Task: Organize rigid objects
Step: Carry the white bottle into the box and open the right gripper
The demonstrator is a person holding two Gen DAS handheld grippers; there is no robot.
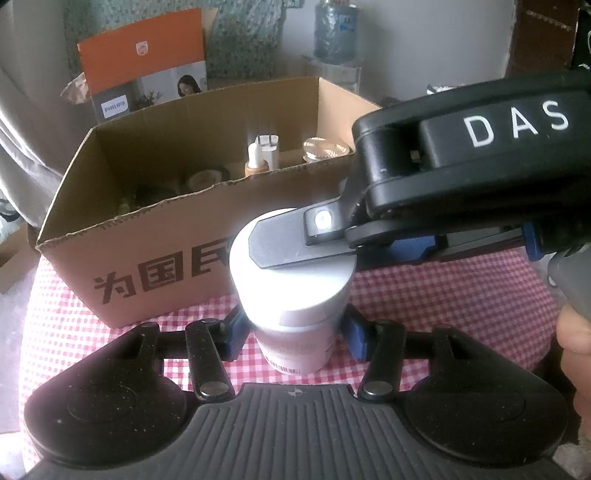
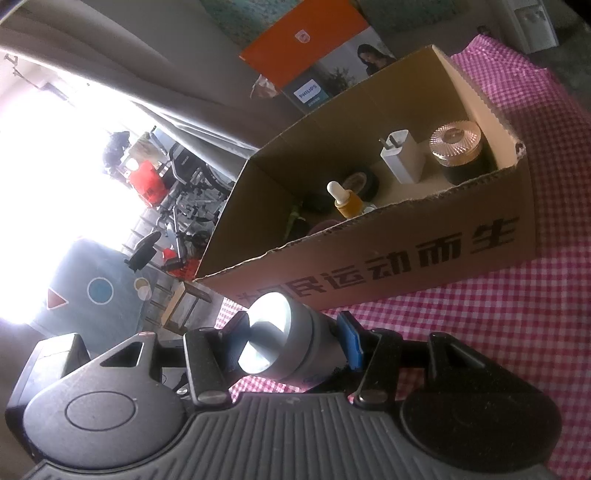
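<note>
A white jar with a pale lid stands on the checked cloth in front of an open cardboard box. My left gripper has its blue pads on both sides of the jar's body, shut on it. My right gripper comes in from the right and is shut on the jar's lid; in the left wrist view its upper finger lies across the lid top. The box holds a dropper bottle, a white charger and a gold-lidded jar.
A red-and-white checked cloth covers the table. An orange Philips carton stands behind the box. A water dispenser bottle is at the back. In the right wrist view a bright window and bicycles lie beyond the table edge.
</note>
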